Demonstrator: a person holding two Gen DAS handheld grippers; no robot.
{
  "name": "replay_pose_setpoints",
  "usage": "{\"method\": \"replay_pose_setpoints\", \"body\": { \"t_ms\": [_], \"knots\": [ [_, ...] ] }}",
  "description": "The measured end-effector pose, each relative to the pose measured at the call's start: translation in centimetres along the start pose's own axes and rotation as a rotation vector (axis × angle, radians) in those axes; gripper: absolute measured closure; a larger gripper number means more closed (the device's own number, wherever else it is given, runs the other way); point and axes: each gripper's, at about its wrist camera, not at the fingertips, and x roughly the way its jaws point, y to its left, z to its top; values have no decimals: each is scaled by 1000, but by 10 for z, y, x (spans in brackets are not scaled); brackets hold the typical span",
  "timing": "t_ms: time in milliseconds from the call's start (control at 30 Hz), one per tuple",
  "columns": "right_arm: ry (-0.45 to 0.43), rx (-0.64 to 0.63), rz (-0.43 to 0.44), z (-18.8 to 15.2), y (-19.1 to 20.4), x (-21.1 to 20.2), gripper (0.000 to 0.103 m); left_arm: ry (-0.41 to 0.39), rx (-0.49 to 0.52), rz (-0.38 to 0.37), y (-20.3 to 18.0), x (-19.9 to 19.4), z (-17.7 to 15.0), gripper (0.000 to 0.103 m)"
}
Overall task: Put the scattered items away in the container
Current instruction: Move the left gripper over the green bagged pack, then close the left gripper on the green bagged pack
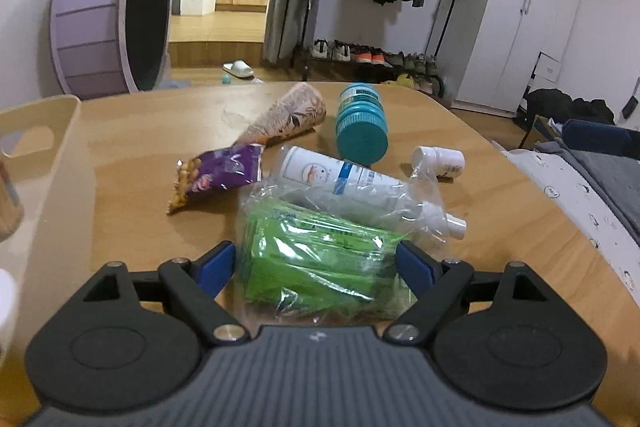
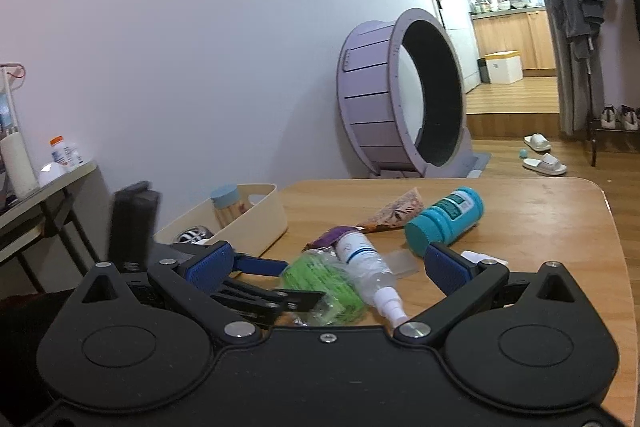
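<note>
Clutter lies across my wooden worktop [image 1: 132,131]. My left gripper [image 1: 316,263] is spread wide, its blue pads flanking a clear bag of green packets [image 1: 320,259] without squeezing it. A spray bottle [image 1: 352,179] lies against the bag's far side, with a purple snack packet [image 1: 220,173], a patterned pouch [image 1: 286,117], a teal jar [image 1: 360,123] on its side and a small white bottle [image 1: 440,159] beyond. My right gripper [image 2: 328,263] hangs spread above the pile. The cream container [image 2: 256,223] sits left, holding a blue-lidded jar [image 2: 228,207].

left gripper [image 1: 316,263] jaws spread wide; right gripper [image 2: 326,263] jaws likewise
</note>
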Motion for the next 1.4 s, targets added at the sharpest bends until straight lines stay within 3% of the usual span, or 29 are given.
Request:
{"method": "replay_pose_setpoints", "body": {
  "t_ms": [167,367,533,733,900,1033,1100,1233,1300,1400],
  "knots": [
    [18,-12,32,1,2,0,0,-6,4,-10,1,1,0,17],
    [32,-12,46,2,3,-1,0,-24,48,-13,-5,-6,-4,31],
    [35,-15,49,2,4,-1,0,-61,16,-26,-2,-20,-2,65],
    [38,-16,53,2,5,-1,0,-67,40,-29,-8,-39,-3,78],
    [40,-14,56,3,5,0,0,7,56,-19,-16,-54,-15,78],
    [53,-26,71,2,7,0,0,30,78,-6,-23,-71,-20,69],
    [58,-35,78,2,9,-1,0,-1,98,9,-24,-81,-17,62],
    [69,-44,96,3,10,-2,0,-71,180,-39,-22,-92,-6,49],
    [82,-53,106,2,11,-2,0,-54,215,-92,-22,-87,-2,46],
    [104,-74,124,2,12,-5,0,-14,291,-110,-27,-72,-4,44]
  ]
}}
